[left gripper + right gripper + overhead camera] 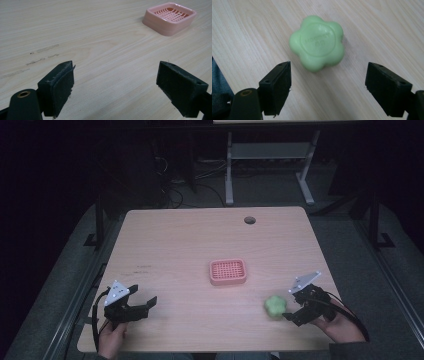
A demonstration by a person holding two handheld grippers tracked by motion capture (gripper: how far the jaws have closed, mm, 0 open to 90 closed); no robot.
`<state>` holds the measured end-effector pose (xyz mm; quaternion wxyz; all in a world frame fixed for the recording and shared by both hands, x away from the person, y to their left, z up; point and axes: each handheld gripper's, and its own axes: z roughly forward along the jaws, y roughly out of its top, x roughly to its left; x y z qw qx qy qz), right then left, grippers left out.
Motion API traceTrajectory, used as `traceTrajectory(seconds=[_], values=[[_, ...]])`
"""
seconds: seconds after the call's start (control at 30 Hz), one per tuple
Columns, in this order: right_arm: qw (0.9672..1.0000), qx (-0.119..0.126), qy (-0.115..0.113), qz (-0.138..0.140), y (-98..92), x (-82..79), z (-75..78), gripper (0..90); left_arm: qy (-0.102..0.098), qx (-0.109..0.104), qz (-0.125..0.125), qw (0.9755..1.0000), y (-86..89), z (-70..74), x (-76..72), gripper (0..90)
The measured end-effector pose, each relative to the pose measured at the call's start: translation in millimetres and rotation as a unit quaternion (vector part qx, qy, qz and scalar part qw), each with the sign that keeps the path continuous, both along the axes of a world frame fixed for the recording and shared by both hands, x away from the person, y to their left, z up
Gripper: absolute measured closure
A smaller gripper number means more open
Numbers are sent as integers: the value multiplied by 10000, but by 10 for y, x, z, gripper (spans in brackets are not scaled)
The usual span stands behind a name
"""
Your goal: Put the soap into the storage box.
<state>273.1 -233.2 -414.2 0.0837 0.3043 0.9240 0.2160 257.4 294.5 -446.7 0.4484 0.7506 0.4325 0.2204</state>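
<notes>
High view: fixed above the near edge, facing forward and down; covers the whole table from a distance, with floor beyond the far edge. Left gripper view: low over the wood, close, facing far-right toward the pink tray, which the high view shows at table centre. Right gripper view: very close, angled down at the green soap, which the high view shows near-right. All 3 views share the tabletop.

Pale green flower-shaped soap; pink soap dish with a grid-patterned base; light wood-grain surface; black jaws on both grippers.
</notes>
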Motion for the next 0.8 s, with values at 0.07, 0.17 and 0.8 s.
traceTrajectory(seconds=[0.07, 0.17, 0.8], values=[[10000, 6, 11, 39, 50, 18, 4, 203, -16, -13, 2, 10000, 0, 1, -2, 143], [9999, -70, 61, 126, 140, 61, -7, 200, -19, -30, 1, 10000, 2, 2, -2, 143], [9982, -428, 312, 272, 380, 228, -95, 189, -3, -12, -13, 10000, -6, 0, -4, 143]])
